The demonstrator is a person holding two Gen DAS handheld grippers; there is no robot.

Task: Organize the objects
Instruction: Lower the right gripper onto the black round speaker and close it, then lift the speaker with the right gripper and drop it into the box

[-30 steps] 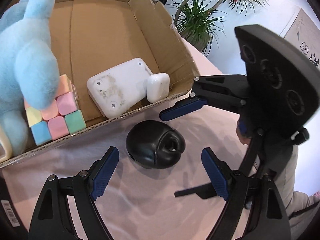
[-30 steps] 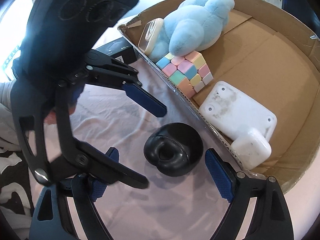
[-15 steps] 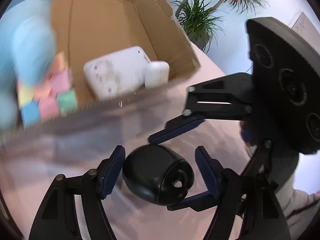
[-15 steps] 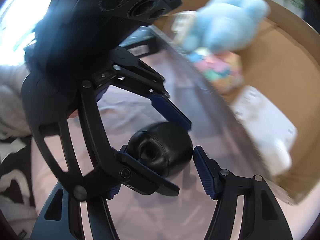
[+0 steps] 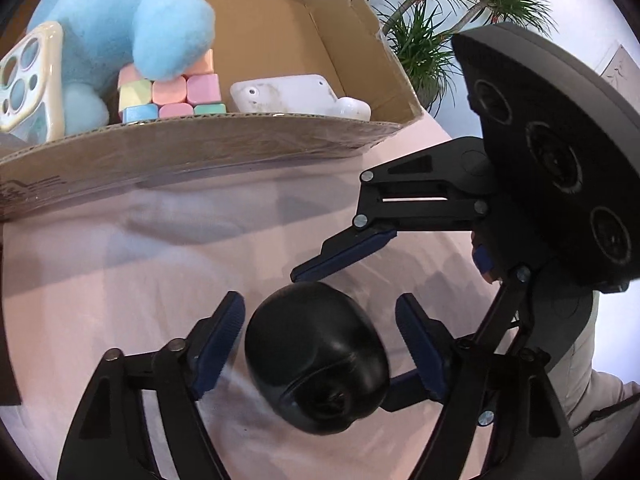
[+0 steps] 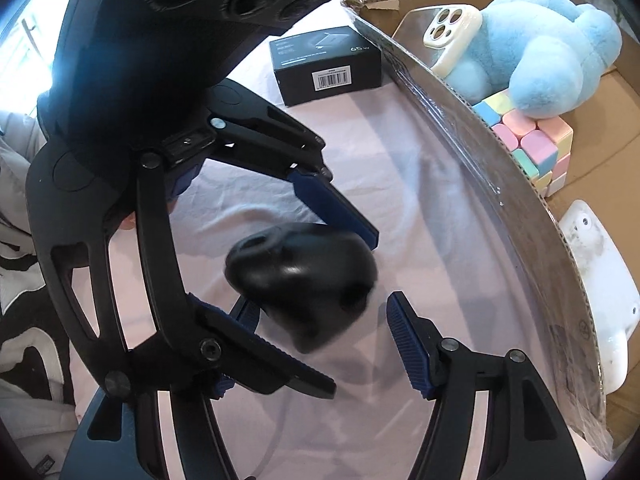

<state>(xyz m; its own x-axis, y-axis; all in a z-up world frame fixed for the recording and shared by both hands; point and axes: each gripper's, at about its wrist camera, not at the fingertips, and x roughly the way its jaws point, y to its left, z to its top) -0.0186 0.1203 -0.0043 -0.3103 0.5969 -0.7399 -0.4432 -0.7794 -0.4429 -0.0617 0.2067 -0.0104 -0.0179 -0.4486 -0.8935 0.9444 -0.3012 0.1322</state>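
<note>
A round black object with a hollow (image 5: 316, 356) lies on the pink cloth between both pairs of fingers; it also shows in the right wrist view (image 6: 304, 280). My left gripper (image 5: 320, 340) is open around it, with gaps on both sides. My right gripper (image 6: 324, 320) is open around it from the opposite side. A cardboard box (image 5: 200, 148) holds a blue plush toy (image 5: 120, 20), a pastel cube (image 5: 172, 96), a white device (image 5: 284, 92), a white earbud case (image 5: 352, 108) and a phone case (image 5: 28, 80).
A black carton with a barcode (image 6: 324, 64) lies on the cloth by the box's far corner. A potted plant (image 5: 432, 28) stands behind the box. The box wall (image 6: 500, 200) runs close along the right of the black object.
Both grippers have moved in low around the black object, which now sits between the fingers. The object has tilted, and the box now appears farther back.
</note>
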